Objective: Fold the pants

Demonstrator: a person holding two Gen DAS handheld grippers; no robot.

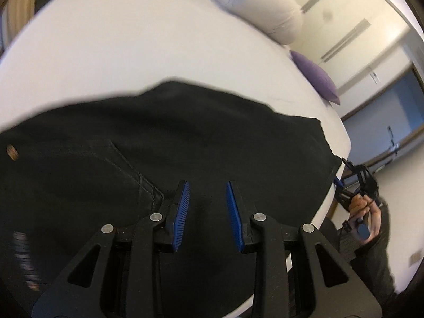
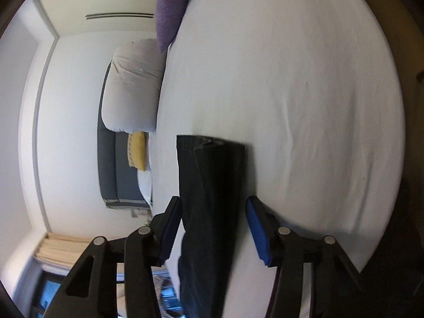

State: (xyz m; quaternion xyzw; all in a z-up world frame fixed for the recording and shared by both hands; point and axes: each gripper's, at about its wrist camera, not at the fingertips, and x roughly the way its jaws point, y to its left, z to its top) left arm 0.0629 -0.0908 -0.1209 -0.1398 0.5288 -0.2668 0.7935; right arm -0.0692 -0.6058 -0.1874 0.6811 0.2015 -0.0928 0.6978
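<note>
Black pants [image 1: 164, 143] lie spread on a white bed [image 1: 132, 39], with a stitched back pocket at the left. My left gripper [image 1: 208, 193] is open just above the dark cloth near the front edge, holding nothing. In the left wrist view my right gripper [image 1: 341, 175] sits at the pants' right end by the bed edge; its jaws are too small to read there. In the right wrist view the right gripper [image 2: 214, 212] is open, its blue pads either side of a long black pant leg [image 2: 209, 198] that runs away over the bed [image 2: 304, 79].
A purple cushion [image 1: 316, 78] and a large white pillow [image 1: 267, 10] lie at the bed's far side. The cushion [image 2: 172, 8], the white pillow [image 2: 132, 84] and a yellow cushion [image 2: 137, 149] show in the right wrist view. Wardrobe doors and a window stand beyond.
</note>
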